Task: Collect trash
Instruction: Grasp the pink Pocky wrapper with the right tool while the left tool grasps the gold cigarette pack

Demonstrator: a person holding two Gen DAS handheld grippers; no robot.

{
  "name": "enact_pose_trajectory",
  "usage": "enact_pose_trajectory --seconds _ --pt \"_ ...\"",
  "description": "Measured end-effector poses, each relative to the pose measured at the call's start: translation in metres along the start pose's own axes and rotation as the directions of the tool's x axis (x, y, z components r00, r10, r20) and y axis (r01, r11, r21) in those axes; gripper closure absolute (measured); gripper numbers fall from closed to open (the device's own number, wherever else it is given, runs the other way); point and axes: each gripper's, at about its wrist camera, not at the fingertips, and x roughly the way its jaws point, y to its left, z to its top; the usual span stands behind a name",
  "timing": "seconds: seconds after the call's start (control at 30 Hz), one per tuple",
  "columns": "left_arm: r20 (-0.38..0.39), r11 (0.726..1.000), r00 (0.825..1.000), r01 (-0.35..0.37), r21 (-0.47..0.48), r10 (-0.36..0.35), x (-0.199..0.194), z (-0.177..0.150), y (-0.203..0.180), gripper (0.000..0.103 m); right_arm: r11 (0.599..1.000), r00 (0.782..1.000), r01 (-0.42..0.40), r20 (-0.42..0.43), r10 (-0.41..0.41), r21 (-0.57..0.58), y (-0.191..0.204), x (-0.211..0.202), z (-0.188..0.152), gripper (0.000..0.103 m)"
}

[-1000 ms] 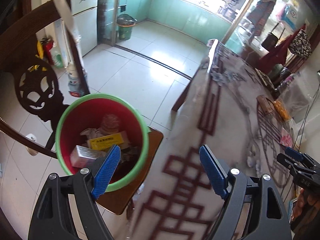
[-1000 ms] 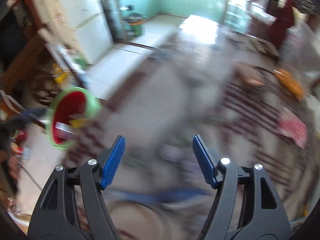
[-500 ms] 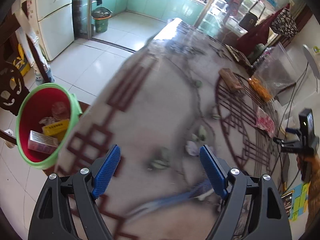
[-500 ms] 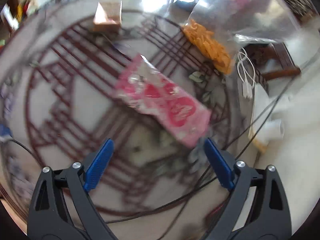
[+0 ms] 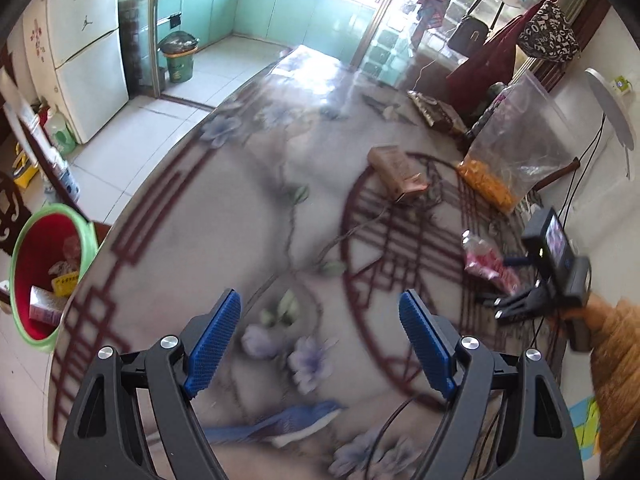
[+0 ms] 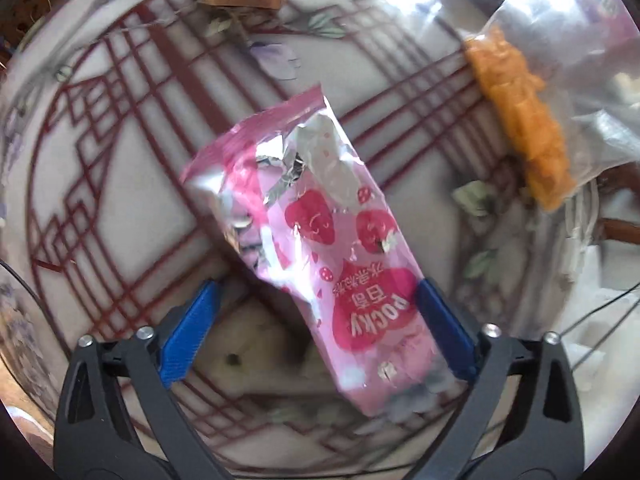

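R gripper (image 6: 316,336) points down w/ jaws wide, just closing some, pink Pocky wrapper (image 6: 312,240) lying between them on patterned table (image 6: 120,184), unpinched; L gripper (image 5: 320,344) open, empty, over table.

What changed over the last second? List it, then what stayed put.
The right tongs swung from the bin side over to the pink Pocky wrapper and dropped low over it; their jaws have just been closing slightly, straddling the wrapper, not gripping. The left tongs swept from the bin over the table, empty. Wrapper, brown box and bin stayed put.
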Motion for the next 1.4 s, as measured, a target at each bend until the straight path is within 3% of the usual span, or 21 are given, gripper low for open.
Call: enact_pose_trajectory --seconds 0.03,0.1,0.13,0.17,0.23,0.27,0.37,0.57,0.8,0.9,0.93,0.97,1.1,1.4 --pt "0.006 1.0 1.0 0.0 0.006 0.0 0.004 0.005 -0.008 0.025 0.999 0.999 -0.028 0.016 0.028 0.021 -0.002 0.0 -0.002 0.026" --pt "0.013 1.0 1.0 -0.002 0.02 0.001 0.017 0.02 -0.029 0.025 0.992 0.995 -0.084 0.053 0.079 0.093 -0.005 -0.003 -0.009 0.051" --pt "0.015 1.0 1.0 0.002 0.025 -0.003 0.027 0.028 -0.041 0.025 0.986 0.995 -0.077 0.075 0.067 0.145 -0.007 -0.005 -0.014 0.055" --pt "0.015 1.0 1.0 0.004 0.027 -0.005 0.034 0.033 -0.049 0.025 0.976 0.993 -0.089 0.094 0.072 0.197 -0.009 -0.007 -0.019 0.069" --pt "0.01 1.0 1.0 0.012 0.014 -0.012 0.055 0.046 -0.069 0.024 0.948 0.983 -0.147 0.147 0.108 0.283 -0.01 -0.009 -0.032 0.081" --pt "0.006 1.0 1.0 0.016 0.006 -0.017 0.063 0.051 -0.077 0.024 0.929 0.978 -0.168 0.171 0.116 0.329 -0.01 -0.01 -0.039 0.094" --pt "-0.019 1.0 1.0 0.015 -0.02 -0.016 0.096 0.067 -0.099 0.024 0.862 0.95 -0.272 0.264 0.169 0.427 0.003 -0.017 -0.069 0.096" --pt "0.02 0.993 0.999 -0.042 -0.108 0.045 0.156 0.097 -0.121 0.024 0.805 0.914 -0.367 0.341 0.219 0.466 0.047 -0.021 -0.115 0.096" --pt "-0.055 0.977 0.992 -0.121 -0.178 0.113 0.214 0.102 -0.124 0.024 0.737 0.886 -0.437 0.388 0.254 0.515 0.052 -0.027 -0.125 0.096" --pt "-0.021 0.982 0.99 -0.144 -0.125 0.143 0.217 0.099 -0.133 0.029 0.728 0.886 -0.436 0.396 0.243 0.529 0.048 -0.03 -0.12 0.095" --pt "-0.009 0.983 0.988 -0.154 -0.103 0.154 0.217 0.098 -0.136 0.042 0.721 0.887 -0.432 0.399 0.232 0.541 0.045 -0.031 -0.121 0.095" --pt "-0.004 0.984 0.989 -0.151 -0.09 0.151 0.216 0.097 -0.137 0.045 0.714 0.888 -0.431 0.401 0.225 0.552 0.041 -0.032 -0.123 0.095" --pt "-0.033 0.991 0.992 -0.12 -0.052 0.118 0.211 0.096 -0.133 0.048 0.696 0.893 -0.42 0.402 0.203 0.582 0.036 -0.034 -0.124 0.095" --pt "0.086 0.987 0.995 -0.068 0.147 0.056 0.123 0.078 -0.123 0.049 0.735 0.893 -0.392 0.422 0.159 0.553 0.063 -0.064 -0.112 0.095"
